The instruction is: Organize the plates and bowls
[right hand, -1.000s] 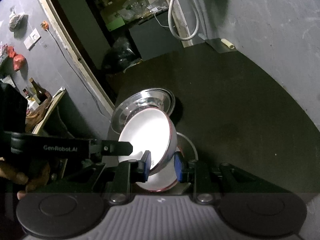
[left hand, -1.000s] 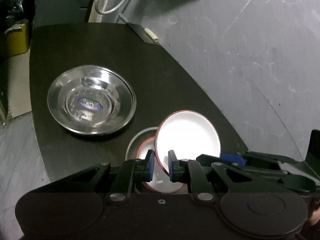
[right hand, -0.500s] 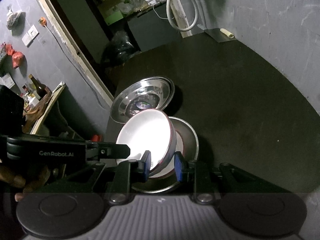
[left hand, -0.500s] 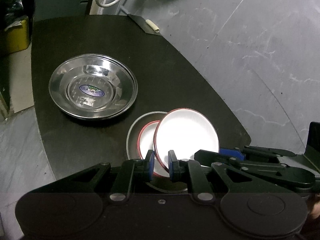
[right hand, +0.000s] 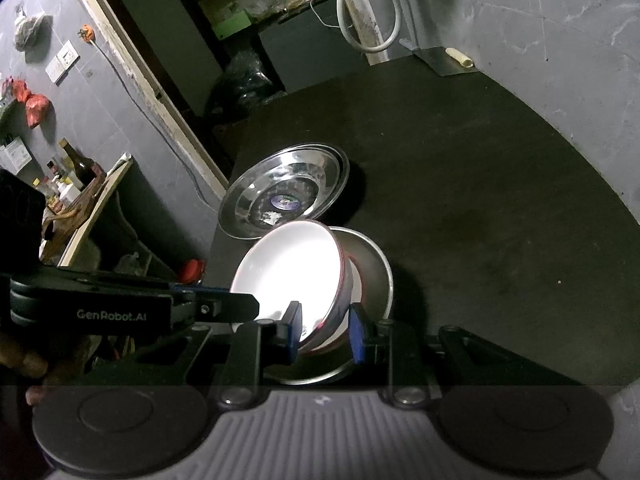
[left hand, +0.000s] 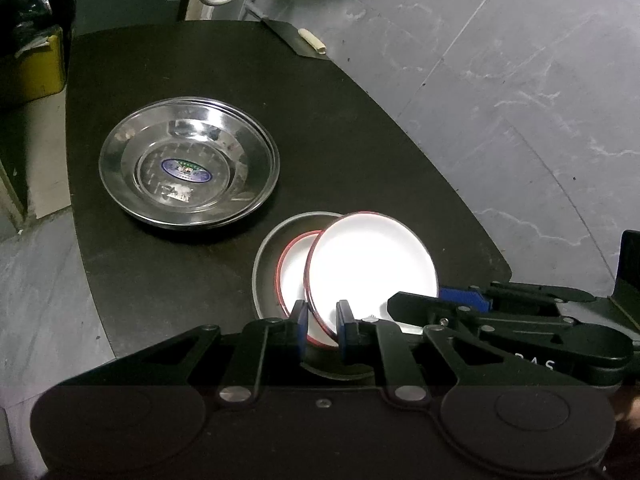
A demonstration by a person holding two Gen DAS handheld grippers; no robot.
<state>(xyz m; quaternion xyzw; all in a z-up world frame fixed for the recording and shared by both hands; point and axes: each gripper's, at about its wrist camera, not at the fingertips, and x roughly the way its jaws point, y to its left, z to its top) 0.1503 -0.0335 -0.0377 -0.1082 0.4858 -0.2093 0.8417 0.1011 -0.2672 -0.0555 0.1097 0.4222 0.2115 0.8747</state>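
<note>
Both grippers tilt steeply down over the dark desk (left hand: 360,128). The left gripper (left hand: 322,330) has its fingers nearly closed, pinching the rim of a tilted white red-rimmed enamel bowl (left hand: 372,268); the right gripper (right hand: 326,332) grips the same bowl's rim, slightly wider. A second matching bowl (left hand: 296,268) sits beneath, inside one grey metal bowl (left hand: 268,264). One stack of steel plates (left hand: 188,166) lies at 10 o'clock, near the desk's left edge; bare desk spreads toward 1 o'clock.

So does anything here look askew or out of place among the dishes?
Only the top white bowl: it sits tilted, not nested flat in the white bowl below, which lies inside the grey bowl. Both grippers, left and right, grip its rim. The steel plates look neatly stacked. No spills or damage visible.
</note>
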